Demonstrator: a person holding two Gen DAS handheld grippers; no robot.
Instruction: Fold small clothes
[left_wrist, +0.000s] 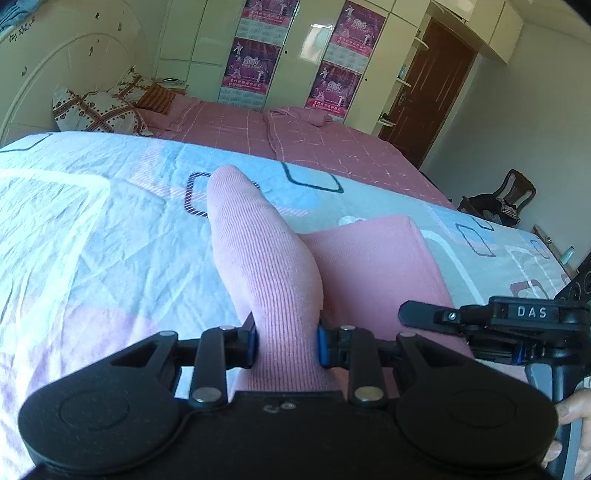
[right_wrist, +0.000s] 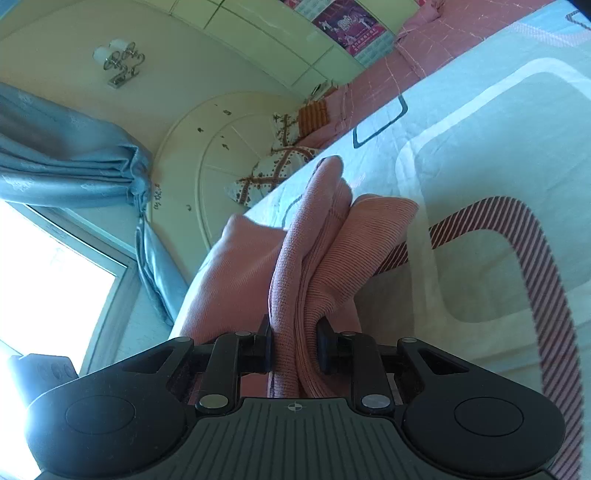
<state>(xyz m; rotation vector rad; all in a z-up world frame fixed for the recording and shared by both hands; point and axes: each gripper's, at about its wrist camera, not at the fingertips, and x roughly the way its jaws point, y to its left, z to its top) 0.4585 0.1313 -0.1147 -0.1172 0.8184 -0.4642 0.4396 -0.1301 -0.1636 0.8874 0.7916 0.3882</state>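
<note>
A small pink ribbed garment (left_wrist: 266, 258) hangs between both grippers above a bed with a pale blue patterned sheet (left_wrist: 92, 229). My left gripper (left_wrist: 286, 343) is shut on a bunched fold of it that sticks up and forward between the blue pads. Part of the cloth (left_wrist: 373, 266) spreads to the right, toward the right gripper (left_wrist: 436, 317), whose black fingers come in from the right edge. In the right wrist view my right gripper (right_wrist: 293, 345) is shut on several bunched layers of the pink garment (right_wrist: 314, 258), which stand up ahead of the fingers.
A pink checked bedspread (left_wrist: 314, 144) covers the far half of the bed, with patterned pillows (left_wrist: 96, 110) by the white headboard (left_wrist: 55, 74). Wardrobes with posters (left_wrist: 251, 62) and a brown door (left_wrist: 439, 85) stand behind. A chair (left_wrist: 506, 195) is at right. Blue curtains (right_wrist: 66, 155) hang by a window.
</note>
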